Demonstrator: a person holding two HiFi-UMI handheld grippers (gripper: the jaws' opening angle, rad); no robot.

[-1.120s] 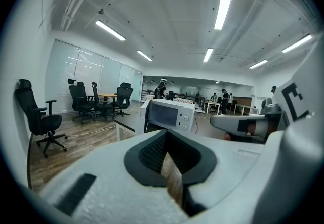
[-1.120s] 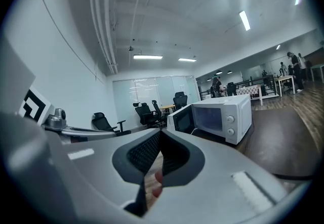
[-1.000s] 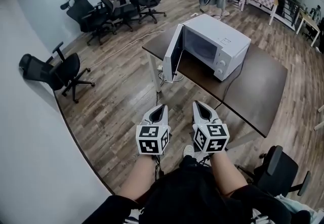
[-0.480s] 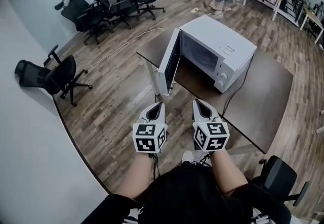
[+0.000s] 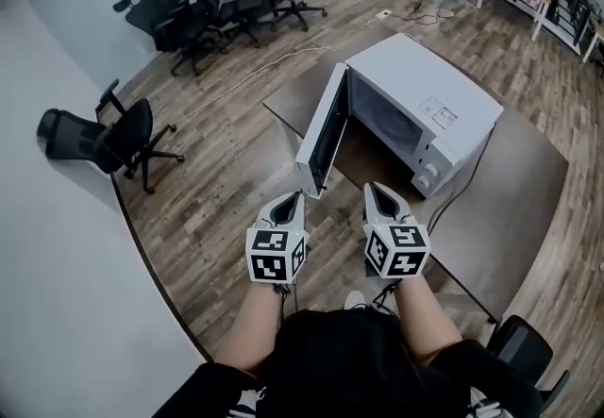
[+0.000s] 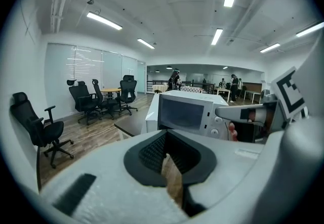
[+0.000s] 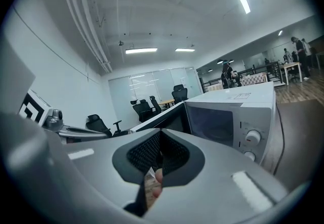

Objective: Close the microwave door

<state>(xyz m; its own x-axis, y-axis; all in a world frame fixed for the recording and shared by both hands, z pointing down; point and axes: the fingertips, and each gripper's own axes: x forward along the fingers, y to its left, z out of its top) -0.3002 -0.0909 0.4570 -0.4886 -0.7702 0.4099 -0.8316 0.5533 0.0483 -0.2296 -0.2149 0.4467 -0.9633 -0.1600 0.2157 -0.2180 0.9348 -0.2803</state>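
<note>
A white microwave (image 5: 429, 105) stands on a dark brown table (image 5: 514, 218), its door (image 5: 321, 138) swung wide open toward me. The door's free edge is just beyond my left gripper (image 5: 298, 196), which is shut with nothing in it. My right gripper (image 5: 372, 188) is level with it, a little short of the open cavity, jaws together and empty. In the left gripper view the left gripper (image 6: 165, 155) points at the microwave (image 6: 185, 114). From the right gripper (image 7: 159, 153), the right gripper view shows the microwave (image 7: 238, 117) and the door (image 7: 159, 119).
Black office chairs stand at the left (image 5: 104, 138) and round a wooden desk at the back (image 5: 184, 15). A white cable (image 5: 245, 76) lies across the wood floor. The microwave's cord (image 5: 462, 185) hangs over the table edge. A chair (image 5: 519, 345) is at my lower right.
Both grippers have come forward side by side toward the microwave, which now looks larger and nearer. The door stays open. Both jaws stay shut.
</note>
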